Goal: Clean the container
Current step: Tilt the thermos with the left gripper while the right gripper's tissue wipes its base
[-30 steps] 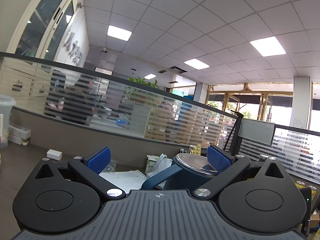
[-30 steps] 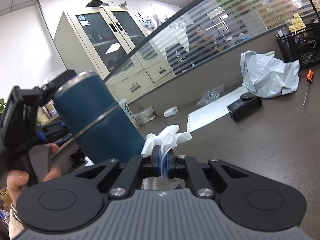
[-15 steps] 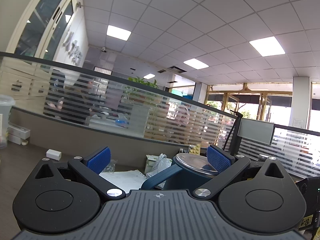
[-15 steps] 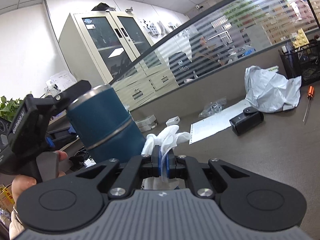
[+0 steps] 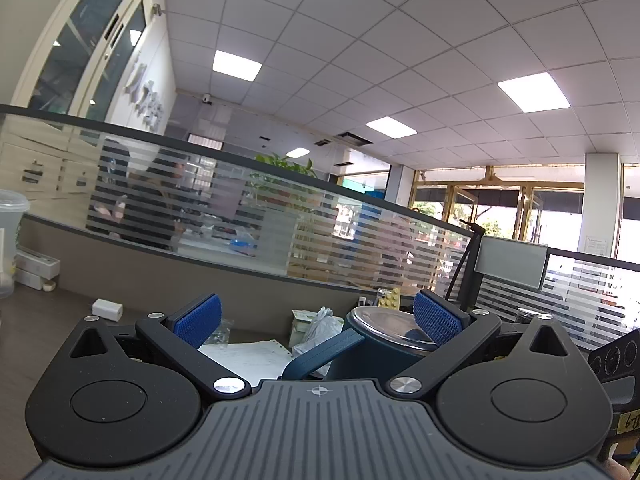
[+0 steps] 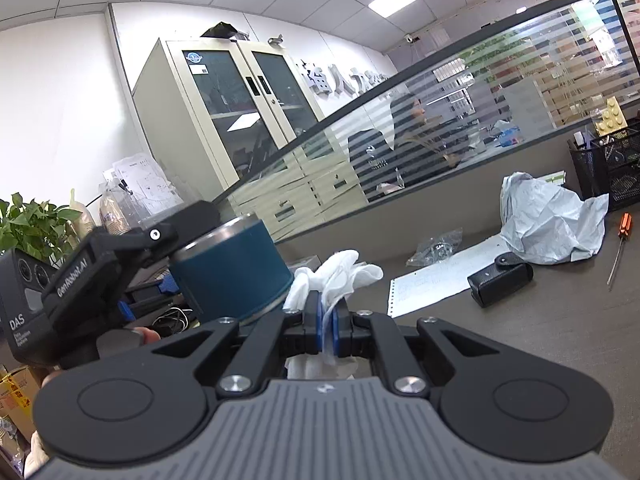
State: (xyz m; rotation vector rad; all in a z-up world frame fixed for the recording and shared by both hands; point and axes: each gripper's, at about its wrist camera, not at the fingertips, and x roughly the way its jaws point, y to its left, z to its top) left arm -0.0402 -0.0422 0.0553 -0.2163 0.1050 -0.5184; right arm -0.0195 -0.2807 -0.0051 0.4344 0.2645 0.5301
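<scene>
A dark blue mug with a steel rim is held off the desk, tilted. In the left wrist view the mug and its handle sit between the fingers. My left gripper has its jaws wide, with the right pad against the mug's rim; in the right wrist view it grips the mug from the left. My right gripper is shut on a white cloth, just right of the mug's side.
On the brown desk lie a black pouch, printed paper, a crumpled white bag, an orange screwdriver and a black mesh basket. A glass partition runs behind. A plastic cup stands left.
In the right wrist view the mug and left gripper have dropped lower and sit farther away. The cloth stays clamped. The left wrist view barely changes.
</scene>
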